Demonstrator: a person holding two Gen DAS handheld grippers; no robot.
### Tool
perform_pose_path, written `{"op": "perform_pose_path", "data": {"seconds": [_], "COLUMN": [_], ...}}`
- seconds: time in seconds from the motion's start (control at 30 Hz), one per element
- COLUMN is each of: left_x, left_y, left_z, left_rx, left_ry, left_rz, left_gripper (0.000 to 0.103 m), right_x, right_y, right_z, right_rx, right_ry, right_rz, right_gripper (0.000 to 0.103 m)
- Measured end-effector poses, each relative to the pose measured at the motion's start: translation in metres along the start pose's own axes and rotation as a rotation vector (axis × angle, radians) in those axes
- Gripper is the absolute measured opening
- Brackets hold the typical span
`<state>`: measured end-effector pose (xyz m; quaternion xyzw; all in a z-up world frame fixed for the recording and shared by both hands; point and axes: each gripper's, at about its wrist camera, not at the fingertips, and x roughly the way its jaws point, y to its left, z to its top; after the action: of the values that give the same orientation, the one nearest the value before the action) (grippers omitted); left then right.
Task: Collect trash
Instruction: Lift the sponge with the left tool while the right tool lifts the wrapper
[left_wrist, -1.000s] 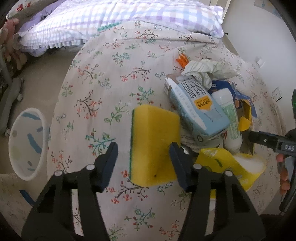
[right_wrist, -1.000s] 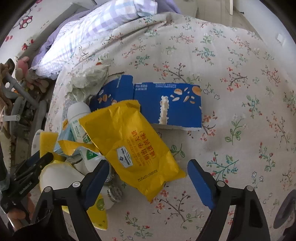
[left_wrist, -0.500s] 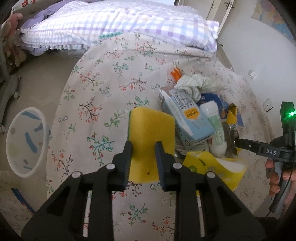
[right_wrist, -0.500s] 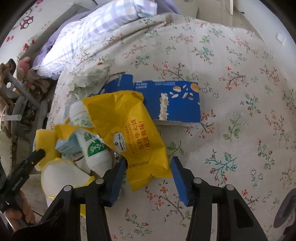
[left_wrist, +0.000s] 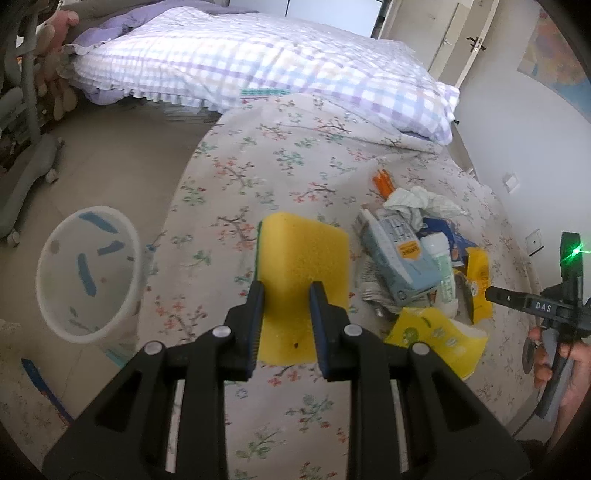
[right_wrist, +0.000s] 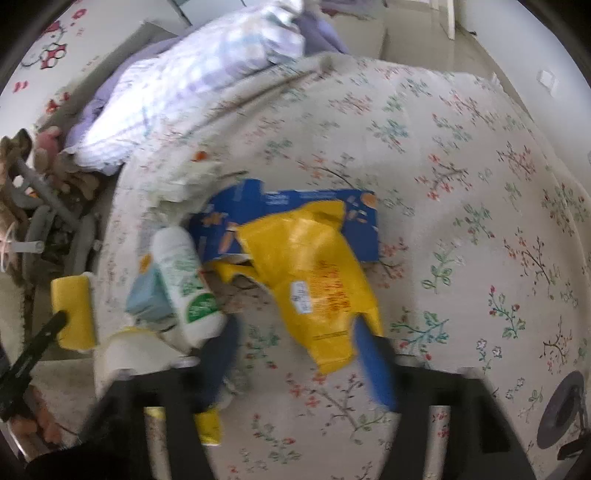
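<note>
Trash (left_wrist: 417, 266) mostly lies heaped on the bed's right side; the bin (left_wrist: 88, 273) on the floor at left looks empty. Left gripper (left_wrist: 286, 295) pinches a sponge (left_wrist: 303, 258). Right gripper (right_wrist: 295, 354), jaws opening, straddles a yellow bag (right_wrist: 310, 273), gripping nothing.

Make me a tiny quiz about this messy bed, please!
1. True or false: the left hand-held gripper is squeezing the yellow sponge.
2. Where is the white bin? A on the bed, B on the floor beside it.
3. What colour is the flattened box under the yellow bag?

Key: 1 true. 2 B. 3 blue.
</note>
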<state>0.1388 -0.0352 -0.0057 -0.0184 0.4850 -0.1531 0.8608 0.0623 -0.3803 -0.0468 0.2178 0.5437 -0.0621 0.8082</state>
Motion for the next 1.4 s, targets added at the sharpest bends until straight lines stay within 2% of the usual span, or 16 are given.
{"op": "perform_pose_path", "data": {"seconds": [0.13,0.3,0.33,0.4,0.43,0.53,0.73,0.83,0.87,0.9,0.93,1.0,1.07,1.27,1.4], "left_x": [-0.003,-0.007,-0.007,-0.008,-0.008,-0.012,-0.016,-0.015,-0.015,-0.015,-0.015,-0.016,-0.016,-0.022,-0.030], "left_y": [0.009,0.016,0.017,0.018,0.019,0.021,0.026,0.028,0.028,0.028,0.028,0.027,0.027,0.033,0.046], "left_z": [-0.003,-0.006,-0.005,-0.006,-0.006,-0.007,-0.008,-0.007,-0.007,-0.007,-0.007,-0.007,-0.007,-0.003,0.000], "left_rx": [-0.006,-0.016,-0.019,-0.026,-0.029,-0.033,-0.043,-0.050,-0.051,-0.053,-0.053,-0.054,-0.056,-0.069,-0.083], "left_ry": [0.007,0.005,0.004,0.002,0.001,-0.006,-0.016,-0.016,-0.016,-0.017,-0.017,-0.019,-0.022,-0.041,-0.069], "left_rz": [0.010,0.014,0.012,0.010,0.009,0.003,0.008,0.012,0.012,0.013,0.013,0.013,0.011,0.010,0.037], "left_gripper": [0.027,0.027,0.027,0.026,0.027,0.027,0.027,0.026,0.026,0.026,0.026,0.026,0.027,0.026,0.026], "right_x": [0.019,0.031,0.033,0.036,0.037,0.029,0.004,0.002,0.005,0.008,0.007,0.006,-0.001,-0.037,-0.065], "right_y": [-0.004,0.003,0.004,0.002,0.001,0.000,-0.007,-0.013,-0.018,-0.020,-0.024,-0.026,-0.024,-0.008,0.017], "right_z": [0.001,0.002,0.003,0.004,0.004,0.004,0.005,0.006,0.005,0.005,0.004,0.003,0.000,0.001,0.001], "right_rx": [-0.009,-0.057,-0.055,-0.040,-0.034,-0.035,0.004,0.030,0.038,0.043,0.045,0.045,0.041,0.023,-0.011], "right_ry": [0.044,0.031,0.028,0.044,0.051,0.034,-0.035,-0.031,-0.022,-0.011,-0.005,-0.005,-0.024,-0.131,-0.201], "right_rz": [-0.043,-0.118,-0.117,-0.099,-0.095,-0.086,-0.010,0.001,0.002,0.004,0.006,0.010,0.014,0.063,0.121], "right_gripper": [0.075,0.074,0.073,0.053,0.051,0.051,0.051,0.051,0.048,0.039,0.034,0.017,0.008,0.004,0.004]}}
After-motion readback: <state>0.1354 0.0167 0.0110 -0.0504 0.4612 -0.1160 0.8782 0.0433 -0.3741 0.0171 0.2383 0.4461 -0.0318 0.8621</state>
